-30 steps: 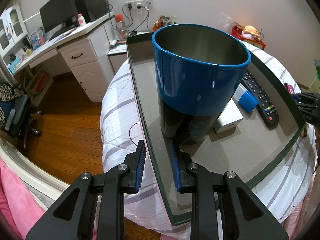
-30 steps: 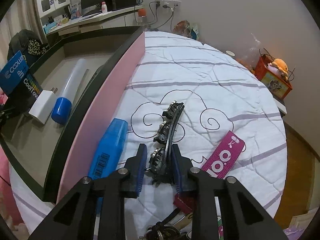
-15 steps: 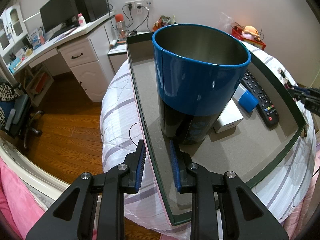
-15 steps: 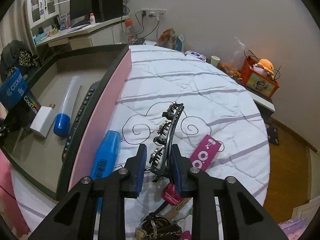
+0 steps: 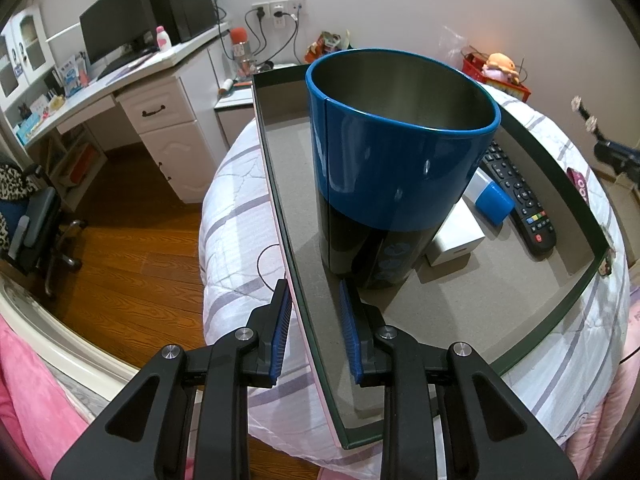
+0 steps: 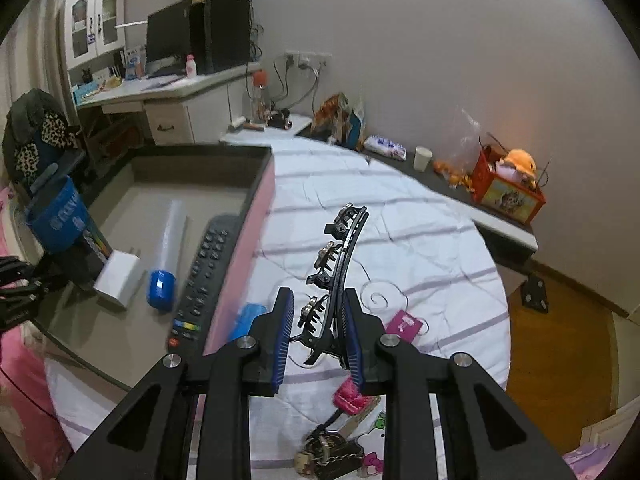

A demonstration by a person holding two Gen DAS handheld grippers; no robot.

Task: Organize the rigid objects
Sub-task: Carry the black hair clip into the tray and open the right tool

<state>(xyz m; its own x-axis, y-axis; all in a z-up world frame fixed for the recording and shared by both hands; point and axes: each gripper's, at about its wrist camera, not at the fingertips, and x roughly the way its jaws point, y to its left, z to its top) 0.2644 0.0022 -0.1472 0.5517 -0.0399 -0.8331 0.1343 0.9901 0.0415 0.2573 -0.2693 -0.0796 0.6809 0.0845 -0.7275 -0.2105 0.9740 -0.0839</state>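
Right hand-held gripper point(image 6: 316, 332), clamped on hair clip point(image 6: 340, 256), has risen off the bed (tray point(image 5: 560, 160) at nine o'clock); left hand-held gripper point(image 5: 312, 330) pinches the tray wall.

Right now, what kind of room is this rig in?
Most likely a bedroom at home: a quilted bed, a desk with a monitor, and a plush toy on a ledge by the wall.

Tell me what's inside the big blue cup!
The big blue cup looks empty as far down as you can see: only shiny grey metal walls inside. Its bottom is hidden by the near wall, so something small could sit there unseen.
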